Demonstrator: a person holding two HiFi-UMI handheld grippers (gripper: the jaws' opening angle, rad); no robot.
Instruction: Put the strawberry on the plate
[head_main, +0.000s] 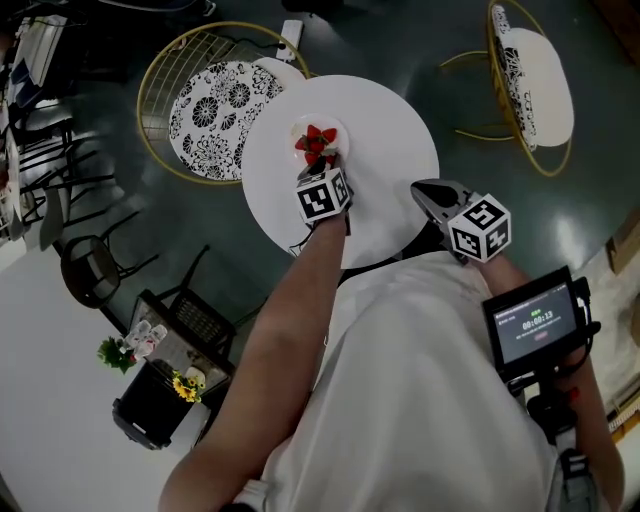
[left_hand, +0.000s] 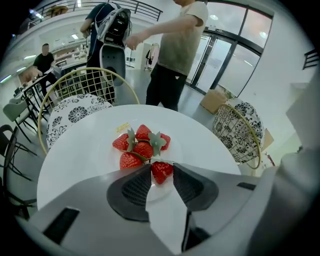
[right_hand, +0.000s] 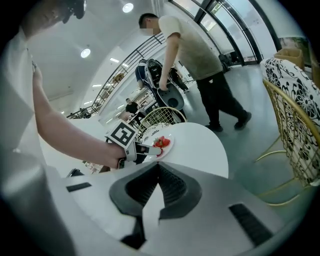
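Our left gripper (left_hand: 161, 176) was clamped on the strawberry (left_hand: 161, 169), seemingly just over the plate (head_main: 341, 130) beside other strawberries (left_hand: 131, 161), so we judged placing nearly done, needing only a gentle release.

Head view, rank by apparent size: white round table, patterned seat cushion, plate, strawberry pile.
1. white round table
2. patterned seat cushion
3. plate, faint against the tabletop
4. strawberry pile

All lie at a similar distance from the camera, so no ties.
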